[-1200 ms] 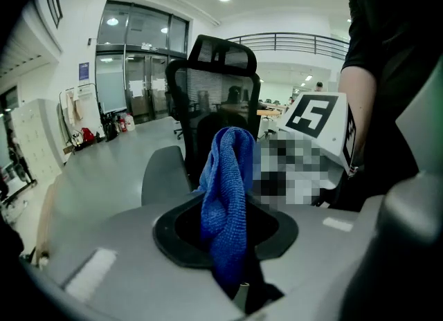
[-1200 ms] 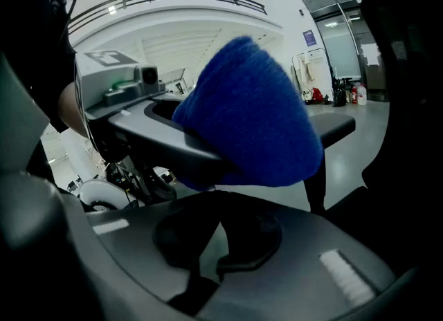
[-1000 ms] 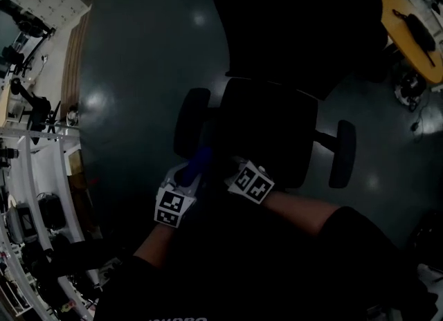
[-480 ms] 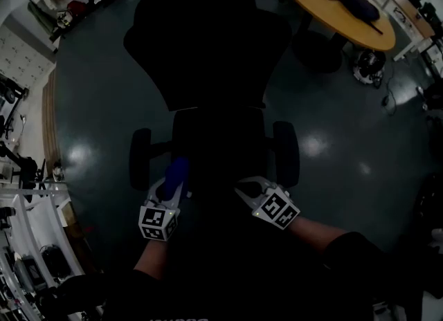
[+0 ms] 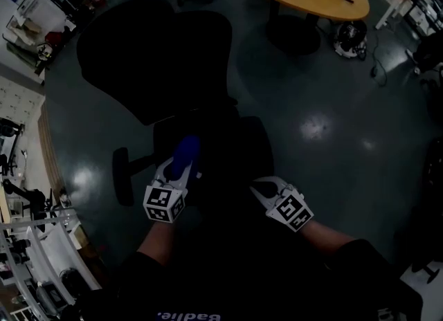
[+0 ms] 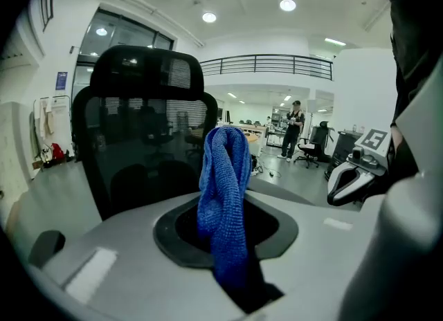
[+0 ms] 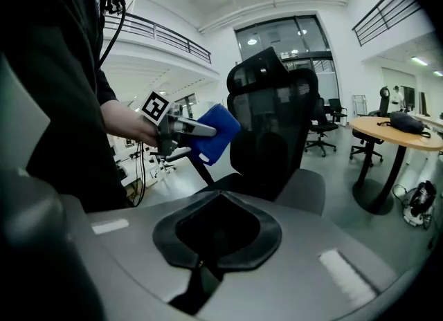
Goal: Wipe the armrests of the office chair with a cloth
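Dark flooring (image 5: 332,140) surrounded the office chair (image 5: 159,63), directly beyond both grippers. The left gripper (image 5: 181,169) clamped the blue cloth (image 5: 185,152), which stood upright near the left armrest (image 5: 123,174), apparently ready for wiping; the right gripper (image 5: 263,189) hung closed, empty.

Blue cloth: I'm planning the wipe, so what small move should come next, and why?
Probably swing the left gripper left and down to the armrest at the head view's left. It clamps the blue cloth over the seat, apart from that armrest.
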The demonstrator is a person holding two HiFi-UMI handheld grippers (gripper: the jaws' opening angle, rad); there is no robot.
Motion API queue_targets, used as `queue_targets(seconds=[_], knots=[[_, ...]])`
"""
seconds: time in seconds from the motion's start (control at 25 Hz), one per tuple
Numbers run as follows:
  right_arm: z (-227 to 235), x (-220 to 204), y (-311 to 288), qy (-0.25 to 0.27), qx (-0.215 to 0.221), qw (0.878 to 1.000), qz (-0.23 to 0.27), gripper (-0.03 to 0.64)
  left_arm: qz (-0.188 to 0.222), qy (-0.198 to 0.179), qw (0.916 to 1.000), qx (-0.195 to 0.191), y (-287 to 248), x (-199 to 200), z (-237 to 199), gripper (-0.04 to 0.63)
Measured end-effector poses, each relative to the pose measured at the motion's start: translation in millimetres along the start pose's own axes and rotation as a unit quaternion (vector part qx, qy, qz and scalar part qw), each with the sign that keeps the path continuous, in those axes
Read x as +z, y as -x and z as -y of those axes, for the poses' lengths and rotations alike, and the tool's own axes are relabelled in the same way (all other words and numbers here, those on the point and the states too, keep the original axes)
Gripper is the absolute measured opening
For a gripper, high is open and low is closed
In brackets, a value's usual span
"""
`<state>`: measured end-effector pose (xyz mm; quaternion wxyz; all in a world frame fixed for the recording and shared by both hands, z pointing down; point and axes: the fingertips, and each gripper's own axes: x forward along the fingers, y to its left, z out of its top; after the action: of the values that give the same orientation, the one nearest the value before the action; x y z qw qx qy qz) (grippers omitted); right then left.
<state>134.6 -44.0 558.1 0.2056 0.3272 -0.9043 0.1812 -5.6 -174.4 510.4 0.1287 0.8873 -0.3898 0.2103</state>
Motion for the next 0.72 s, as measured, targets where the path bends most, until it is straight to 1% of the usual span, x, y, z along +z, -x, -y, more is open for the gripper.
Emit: queue_targets(seconds=[0.16, 0.28, 0.48, 0.64, 0.72], knots=[[13.2, -26.3, 17.7, -0.026, -0.022, 0.999, -0.003, 0.005, -0.008, -0.034, 0.9990, -0.026, -43.4, 14.4, 17.9, 0.104], [15.9, -44.3, 26.6, -0.041, -0.033, 0.999, -0.011, 0.005, -0.005, -0.057, 0.9973, -0.047, -75.2, 23.3, 28.1, 0.104], [18.0, -61.8, 34.3, -0.055, -0.031, 0.998, -0.024, 0.005, -0.017, -0.077, 0.9936, -0.081, -125.9, 38.8, 48.3, 0.104], [12.3, -70.0, 30.2, -0.054, -0.022, 0.998, -0.031, 0.005, -0.050, -0.094, 0.9897, -0.096, -159.1, 27.2, 58.1, 0.104], [12.6, -74.4, 26.2, -0.053, -0.019, 0.998, -0.040, 0.005, -0.071, -0.113, 0.9863, -0.097, -174.9, 18.5, 61.0, 0.104]])
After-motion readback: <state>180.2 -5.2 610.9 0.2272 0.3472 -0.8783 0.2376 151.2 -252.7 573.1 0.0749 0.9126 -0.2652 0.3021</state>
